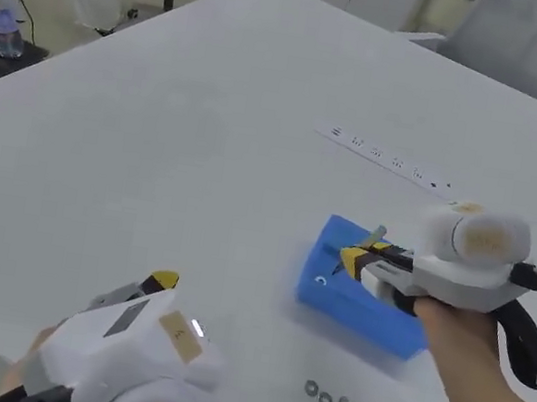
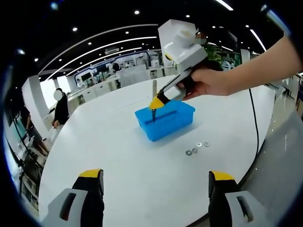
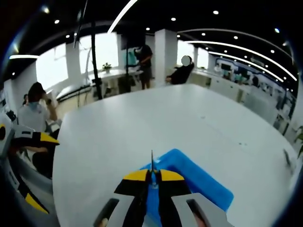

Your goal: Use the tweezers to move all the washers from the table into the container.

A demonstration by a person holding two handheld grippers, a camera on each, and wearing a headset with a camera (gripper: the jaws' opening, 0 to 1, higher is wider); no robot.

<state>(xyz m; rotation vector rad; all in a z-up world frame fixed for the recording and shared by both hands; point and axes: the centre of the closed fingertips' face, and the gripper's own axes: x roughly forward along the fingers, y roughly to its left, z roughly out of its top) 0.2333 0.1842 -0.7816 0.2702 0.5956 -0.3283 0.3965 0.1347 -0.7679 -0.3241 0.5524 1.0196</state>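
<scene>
Washers (image 1: 325,400) lie on the desk (image 1: 205,151); right tool (image 1: 349,261), clamped on tweezers (image 2: 154,89), hovers over the container (image 1: 372,323), likely releasing one. Next, reach for another. Left tool (image 2: 155,175) gapes.

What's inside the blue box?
One small ring, seemingly a washer, lies in the blue box. The right claw holding tweezers covers the rest of its inside.
</scene>
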